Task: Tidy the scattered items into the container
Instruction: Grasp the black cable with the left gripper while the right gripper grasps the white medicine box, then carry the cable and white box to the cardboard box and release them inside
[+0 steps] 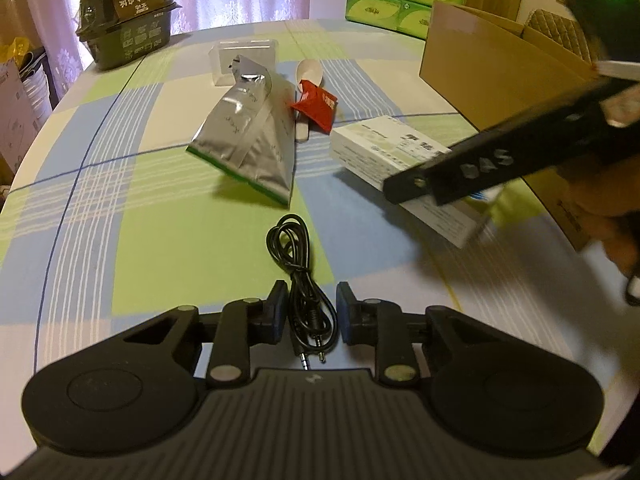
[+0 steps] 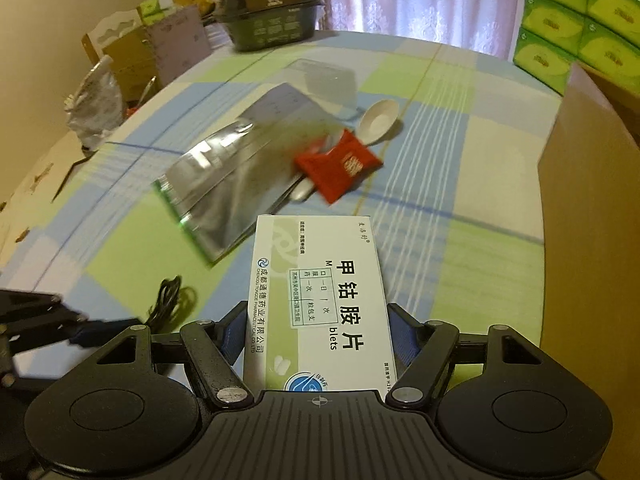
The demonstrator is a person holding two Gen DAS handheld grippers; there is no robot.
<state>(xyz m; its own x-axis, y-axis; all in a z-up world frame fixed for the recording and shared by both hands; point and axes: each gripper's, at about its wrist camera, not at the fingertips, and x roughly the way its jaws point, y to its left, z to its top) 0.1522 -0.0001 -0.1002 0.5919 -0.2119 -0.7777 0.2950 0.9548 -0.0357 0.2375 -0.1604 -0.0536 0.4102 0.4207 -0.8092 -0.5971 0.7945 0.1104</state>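
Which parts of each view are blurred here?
Left wrist view: the right gripper and the white box it holds smear, the black cable is crisp. Right wrist view: that box is sharp, the silver bag and red packet streak.

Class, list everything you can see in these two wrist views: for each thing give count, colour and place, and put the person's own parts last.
Table: one, green, blue and white checked cloth.
Cable: one, black, coiled, lying between the left gripper's fingers.
Pouch: one, silver, mid-table.
Sachet: one, red, lying over the spoon.
Spoon: one, white, right of the pouch.
Clear box: one, transparent, behind the pouch.
Medicine box: one, white and green, in the right gripper.
Carton: one, brown, table's right side.
Dark tub: one, far left edge.
Tissue packs: several, green, stacked behind the carton.
Left gripper: black, open.
Right gripper: black, shut on the medicine box.
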